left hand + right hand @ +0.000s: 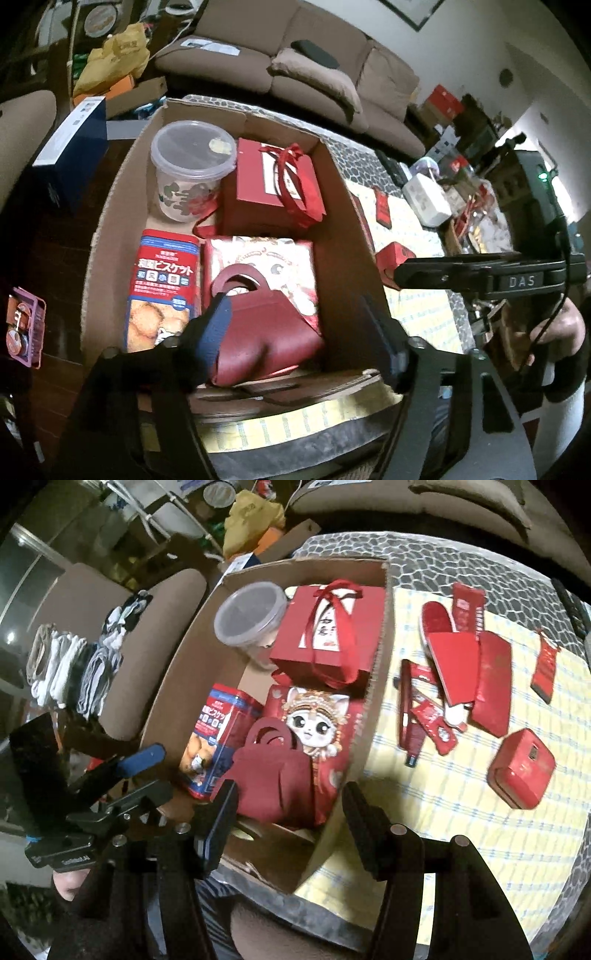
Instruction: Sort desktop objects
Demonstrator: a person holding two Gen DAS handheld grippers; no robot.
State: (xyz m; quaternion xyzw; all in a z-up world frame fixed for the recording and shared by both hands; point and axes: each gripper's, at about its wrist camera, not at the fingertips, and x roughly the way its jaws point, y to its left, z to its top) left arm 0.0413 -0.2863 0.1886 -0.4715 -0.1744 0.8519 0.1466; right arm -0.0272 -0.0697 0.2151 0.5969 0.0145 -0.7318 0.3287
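Both the left hand-held gripper (295, 332) and the right hand-held gripper (288, 812) are hanging spread apart, empty, over the cardboard box (343, 206) holding the dark red felt bag (269, 332).

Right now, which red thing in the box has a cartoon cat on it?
The big flat red packet under the dark red felt bag; the ribboned red gift box behind it shows only writing.

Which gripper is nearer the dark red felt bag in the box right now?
Left. The left gripper is open right over the dark red felt bag, one finger against its side. The right gripper hangs open above the box's near corner, farther off.
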